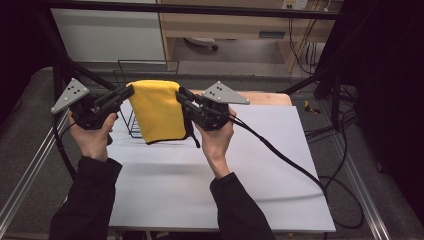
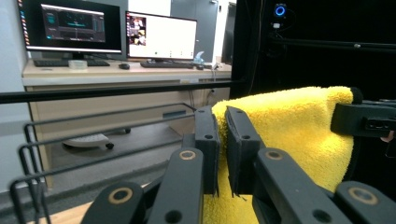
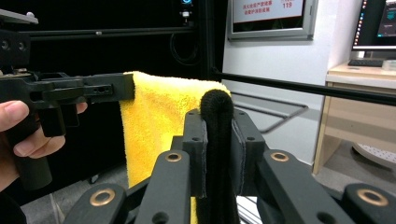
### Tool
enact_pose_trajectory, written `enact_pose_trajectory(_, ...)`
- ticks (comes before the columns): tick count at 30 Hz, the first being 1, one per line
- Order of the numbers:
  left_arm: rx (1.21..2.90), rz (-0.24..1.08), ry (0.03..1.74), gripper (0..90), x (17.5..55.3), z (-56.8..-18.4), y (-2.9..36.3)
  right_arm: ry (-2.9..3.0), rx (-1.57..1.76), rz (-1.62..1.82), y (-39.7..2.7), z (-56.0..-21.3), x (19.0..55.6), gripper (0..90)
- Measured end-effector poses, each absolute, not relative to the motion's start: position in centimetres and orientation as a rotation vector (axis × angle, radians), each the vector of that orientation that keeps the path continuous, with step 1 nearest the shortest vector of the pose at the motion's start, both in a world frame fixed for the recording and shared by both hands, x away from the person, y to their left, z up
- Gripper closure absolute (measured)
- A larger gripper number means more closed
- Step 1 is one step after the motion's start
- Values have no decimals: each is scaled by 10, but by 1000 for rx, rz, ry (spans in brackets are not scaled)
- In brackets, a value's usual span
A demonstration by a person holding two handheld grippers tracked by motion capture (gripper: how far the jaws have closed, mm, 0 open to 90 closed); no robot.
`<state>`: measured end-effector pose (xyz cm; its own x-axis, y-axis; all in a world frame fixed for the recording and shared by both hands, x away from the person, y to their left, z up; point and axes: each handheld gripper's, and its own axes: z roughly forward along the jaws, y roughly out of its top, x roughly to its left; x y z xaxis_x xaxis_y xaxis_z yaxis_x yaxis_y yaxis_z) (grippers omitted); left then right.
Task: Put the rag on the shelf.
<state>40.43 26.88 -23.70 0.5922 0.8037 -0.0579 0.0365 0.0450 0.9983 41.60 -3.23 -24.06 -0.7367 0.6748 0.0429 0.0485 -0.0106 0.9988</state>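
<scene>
Above the white table [image 1: 200, 175], a folded yellow terry cloth with black trim [image 1: 157, 110] hung stretched between the left gripper [image 1: 126, 93] and right gripper [image 1: 181, 96], each clamped on a top corner. Carrying seemed underway; next, draping it over the black wire rack [image 1: 131, 125] would need level, matched hands.

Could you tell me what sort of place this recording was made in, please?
Probably an office turned lab: desk with monitors and keyboards, a black frame around the white table, cables on the carpet.

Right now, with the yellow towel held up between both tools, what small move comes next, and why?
Probably carry the yellow towel forward over the wire rack: left tool and right tool pinch its top corners, and it hangs just before the rack.
</scene>
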Motion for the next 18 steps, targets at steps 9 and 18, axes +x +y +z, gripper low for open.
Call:
enact_pose_trajectory(9,1383,705,764,843,410,-224,278,1790,722,1811,-21,-226,424,788)
enact_pose_trajectory(18,1351,730,758,842,413,-203,289,1768,702,1832,-9,-205,432,788)
